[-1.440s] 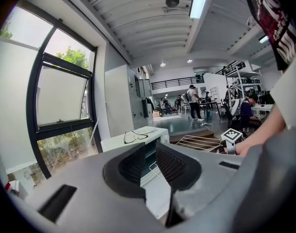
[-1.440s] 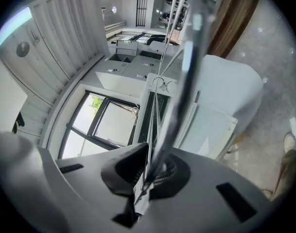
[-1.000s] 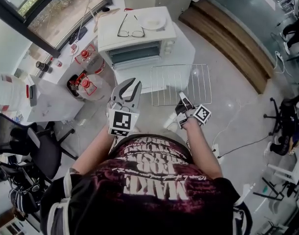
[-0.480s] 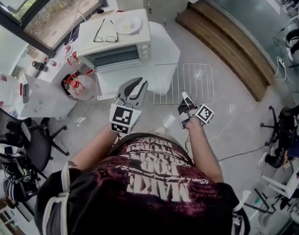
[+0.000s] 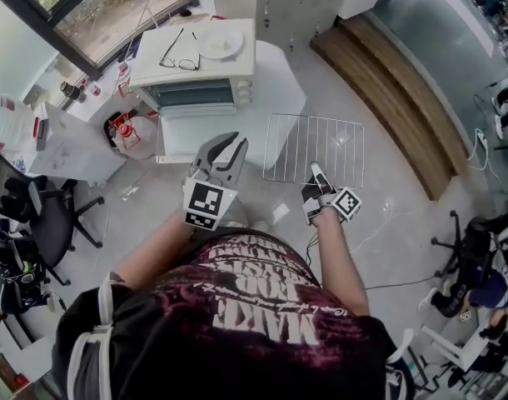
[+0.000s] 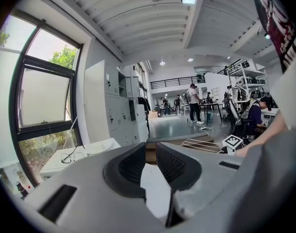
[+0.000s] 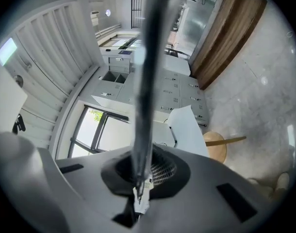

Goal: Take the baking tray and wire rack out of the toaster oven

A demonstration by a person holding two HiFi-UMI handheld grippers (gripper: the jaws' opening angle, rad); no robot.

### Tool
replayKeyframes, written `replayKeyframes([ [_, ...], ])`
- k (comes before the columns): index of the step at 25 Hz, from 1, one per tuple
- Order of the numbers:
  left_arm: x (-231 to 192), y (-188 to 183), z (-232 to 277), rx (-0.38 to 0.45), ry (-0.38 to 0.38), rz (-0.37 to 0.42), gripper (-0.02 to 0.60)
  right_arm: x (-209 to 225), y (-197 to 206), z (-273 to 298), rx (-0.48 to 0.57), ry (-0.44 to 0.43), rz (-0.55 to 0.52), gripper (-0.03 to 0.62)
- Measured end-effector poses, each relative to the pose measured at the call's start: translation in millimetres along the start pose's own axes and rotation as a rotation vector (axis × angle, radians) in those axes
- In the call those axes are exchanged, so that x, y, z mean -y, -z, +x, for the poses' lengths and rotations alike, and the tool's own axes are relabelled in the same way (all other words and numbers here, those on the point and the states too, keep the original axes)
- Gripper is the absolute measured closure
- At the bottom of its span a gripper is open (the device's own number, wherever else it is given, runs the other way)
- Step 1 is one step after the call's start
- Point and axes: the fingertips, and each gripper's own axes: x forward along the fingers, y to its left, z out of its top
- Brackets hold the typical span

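1. The right tongs [image 5: 315,172] were clamped on the near edge of the wire rack [image 5: 314,147]. In the right gripper view one of its wires ran straight through the closed jaws. The left tongs [image 5: 225,145] stood a little apart with nothing between them.
2. The rack was clear of the toaster oven [image 5: 196,90] and hung roughly level over the floor [image 5: 387,182], to the right of the oven and well apart from it. We judged the rack half of the job to be nearly done, with only the set-down left.
3. We could not see the baking tray in any view, so we took it to be inside the oven.
4. The next move, as we read it, called for carrying the rack level to a bare part of the bench [image 5: 275,73] and opening the right tongs there. A one-edge grip could let the far side droop, and the free left tongs could steady it.
5. The oven sat on a white bench, with a pair of glasses [image 5: 181,59] and a plate [image 5: 221,43] on its top.
6. Around it we saw a large window [image 5: 112,7], an office chair [image 5: 37,215] at the left, a raised wooden platform [image 5: 387,90] at the right, and pale polished flooring.
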Motion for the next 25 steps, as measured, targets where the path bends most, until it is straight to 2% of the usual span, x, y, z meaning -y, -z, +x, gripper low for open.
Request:
replayKeyframes([
  [8,-20.9,14.0,28.3,-0.021,-0.042,-0.038,0.512,13.4,-4.9,31.6,-0.106,0.024,-0.038,0.589],
  [18,-83.1,15.3,115.7,-0.003,-0.103,-0.094,0.512,26.7,-59.4,98.5,-0.214,0.037,-0.118,0.589],
  [22,-103.4,13.4,142.6,-0.013,-0.106,-0.113,0.512,25.4,-79.5,123.0,-0.253,0.050,-0.104,0.588],
  [25,-117.6,15.4,157.4,-0.021,-0.110,-0.109,0.512,23.5,-87.0,144.2,-0.289,0.025,-0.114,0.589],
])
